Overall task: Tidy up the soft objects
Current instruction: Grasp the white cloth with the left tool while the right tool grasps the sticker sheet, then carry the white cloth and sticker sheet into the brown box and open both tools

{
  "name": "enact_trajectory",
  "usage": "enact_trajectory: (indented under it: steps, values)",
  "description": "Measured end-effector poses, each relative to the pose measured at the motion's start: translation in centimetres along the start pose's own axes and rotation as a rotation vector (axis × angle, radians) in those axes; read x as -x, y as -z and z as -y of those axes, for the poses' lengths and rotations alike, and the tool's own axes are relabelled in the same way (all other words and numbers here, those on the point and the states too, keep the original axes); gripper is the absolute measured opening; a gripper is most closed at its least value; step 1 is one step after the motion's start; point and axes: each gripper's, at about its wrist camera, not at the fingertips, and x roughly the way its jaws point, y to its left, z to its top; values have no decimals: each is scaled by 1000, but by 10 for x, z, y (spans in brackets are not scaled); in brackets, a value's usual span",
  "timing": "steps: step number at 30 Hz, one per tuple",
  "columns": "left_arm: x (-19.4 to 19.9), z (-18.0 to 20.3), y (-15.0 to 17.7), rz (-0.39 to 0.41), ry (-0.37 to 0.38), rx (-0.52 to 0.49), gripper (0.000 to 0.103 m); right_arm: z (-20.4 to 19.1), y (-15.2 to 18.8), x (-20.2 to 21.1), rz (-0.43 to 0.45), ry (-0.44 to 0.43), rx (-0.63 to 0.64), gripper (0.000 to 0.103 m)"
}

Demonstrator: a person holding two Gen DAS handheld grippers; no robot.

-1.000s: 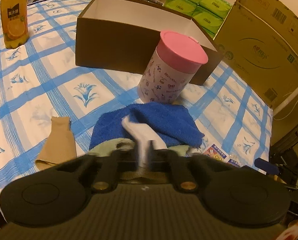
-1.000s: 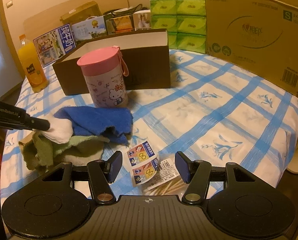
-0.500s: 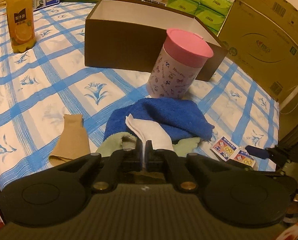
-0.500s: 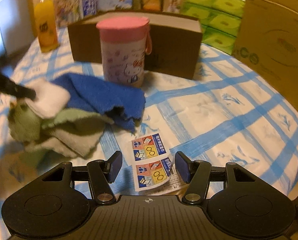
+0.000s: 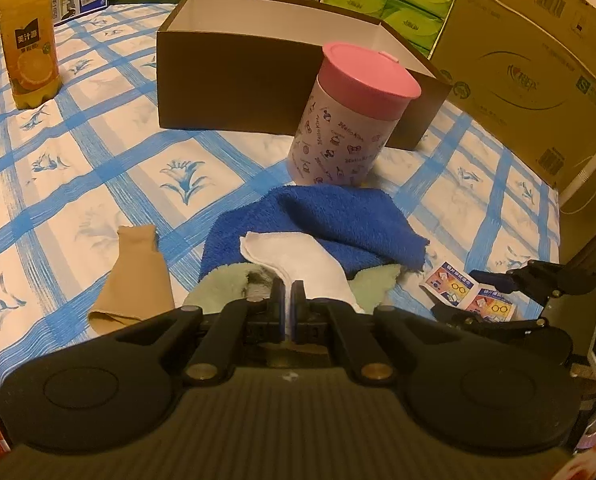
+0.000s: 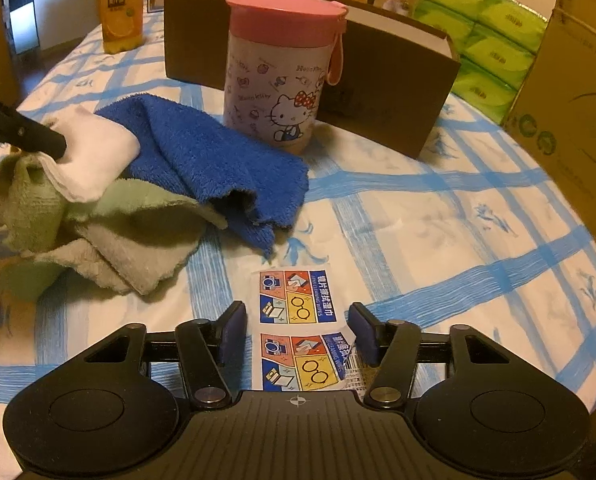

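On the blue-checked tablecloth (image 5: 98,140), a white cloth (image 5: 294,256) atop the towel pile is pinched by the left gripper (image 5: 286,304); the right gripper (image 6: 298,332), just narrowing but half-open, straddles wipe packets (image 6: 298,300). Next, lifting toward the brown box (image 5: 238,68) seems called for.

My right gripper (image 6: 296,330) hung over wipe sachets (image 6: 298,296), jaws just narrowed, gap unpinched. Cloth pile (image 6: 138,208) blocked left side. Pink-lidded canister (image 6: 278,76) stood just ahead of blue towel (image 6: 202,152), brown box (image 6: 394,92) right behind it. Bare bedsheet (image 6: 458,220) lay open to right, cardboard carton (image 6: 578,92) walling far edge.
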Motion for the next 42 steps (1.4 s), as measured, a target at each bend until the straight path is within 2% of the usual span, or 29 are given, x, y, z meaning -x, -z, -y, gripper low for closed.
enact_trajectory:
  steps: [5,14,21,28,36,42]
  values:
    - [7,3,-1,28,12,-19,1,4,-4,4,5,-20,-23,45]
    - [35,4,-10,97,48,-6,1,3,-17,41,85,-58,-130,43]
    - [59,-4,-18,160,49,0,1,-17,-50,74,174,-146,-149,43]
    - [71,-24,-33,205,37,3,1,-47,-88,79,221,-206,-138,43]
    - [72,-54,-77,269,11,-28,1,-63,-142,63,265,-254,-174,43]
    - [58,-72,-128,304,8,-60,1,-66,-187,42,299,-231,-217,43]
